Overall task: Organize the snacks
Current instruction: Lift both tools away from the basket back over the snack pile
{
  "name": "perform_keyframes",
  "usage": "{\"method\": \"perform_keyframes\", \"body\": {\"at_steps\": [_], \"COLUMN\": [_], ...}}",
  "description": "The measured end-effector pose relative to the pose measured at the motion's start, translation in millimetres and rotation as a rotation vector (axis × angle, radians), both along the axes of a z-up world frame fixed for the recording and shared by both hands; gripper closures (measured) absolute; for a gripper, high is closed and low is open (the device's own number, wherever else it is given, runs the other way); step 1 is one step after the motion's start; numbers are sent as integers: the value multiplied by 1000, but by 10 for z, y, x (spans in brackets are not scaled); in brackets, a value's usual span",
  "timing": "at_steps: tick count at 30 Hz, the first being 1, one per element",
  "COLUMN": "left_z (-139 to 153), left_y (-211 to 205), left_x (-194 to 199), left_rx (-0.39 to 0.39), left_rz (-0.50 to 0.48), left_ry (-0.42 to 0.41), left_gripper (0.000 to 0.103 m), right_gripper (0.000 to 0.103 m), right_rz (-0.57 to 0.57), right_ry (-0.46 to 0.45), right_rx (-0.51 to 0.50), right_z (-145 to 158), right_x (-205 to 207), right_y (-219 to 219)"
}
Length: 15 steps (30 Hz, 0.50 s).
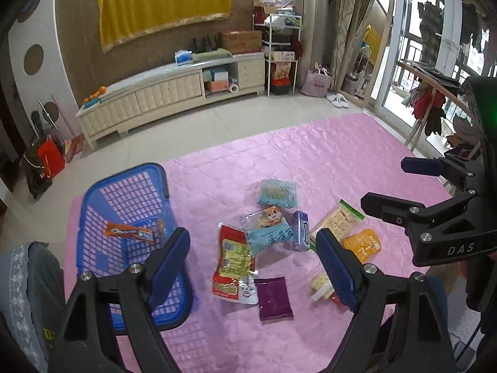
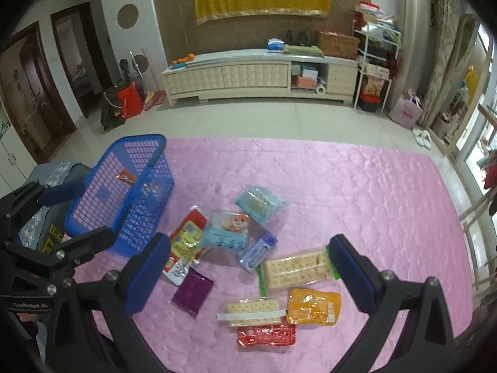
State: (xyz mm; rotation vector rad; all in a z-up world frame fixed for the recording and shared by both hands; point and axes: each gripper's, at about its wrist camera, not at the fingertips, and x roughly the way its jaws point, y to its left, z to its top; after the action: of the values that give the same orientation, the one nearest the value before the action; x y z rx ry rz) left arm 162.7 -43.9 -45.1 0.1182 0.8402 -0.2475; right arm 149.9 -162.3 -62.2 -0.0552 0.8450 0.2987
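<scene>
A blue plastic basket (image 1: 93, 205) (image 2: 102, 192) stands on the left of the pink mat and holds an orange snack stick (image 1: 129, 232) (image 2: 125, 177). Several snack packets lie loose to its right: a red packet (image 1: 231, 264), a purple packet (image 1: 274, 297) (image 2: 192, 292), a light-blue packet (image 1: 270, 236) (image 2: 225, 233), a cracker pack (image 2: 295, 269) and an orange packet (image 2: 313, 306). My left gripper (image 1: 253, 264) is open and empty above the red packet. My right gripper (image 2: 248, 275) (image 1: 385, 186) is open and empty above the packets.
The pink mat (image 2: 357, 192) covers the floor. A cream TV cabinet (image 2: 257, 74) stands along the back wall, with a shelf rack (image 2: 376, 62) to its right. A mirror (image 1: 366, 40) and a window are at the right. Bags (image 2: 124, 102) sit by the left doorway.
</scene>
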Motion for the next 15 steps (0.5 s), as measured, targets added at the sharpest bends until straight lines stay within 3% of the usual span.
{"method": "perform_keyframes", "body": {"at_steps": [15], "left_z": [-589], "left_y": [-405], "left_x": [566], "left_rx": [-29], "left_rz": [21], "left_ry": [145], "left_gripper": [21], "right_gripper": [0], "right_rz": [-52], "right_ry": [107], "right_rx": [-1], "right_z": [-531], "right_x": [466], "right_y": [-465]}}
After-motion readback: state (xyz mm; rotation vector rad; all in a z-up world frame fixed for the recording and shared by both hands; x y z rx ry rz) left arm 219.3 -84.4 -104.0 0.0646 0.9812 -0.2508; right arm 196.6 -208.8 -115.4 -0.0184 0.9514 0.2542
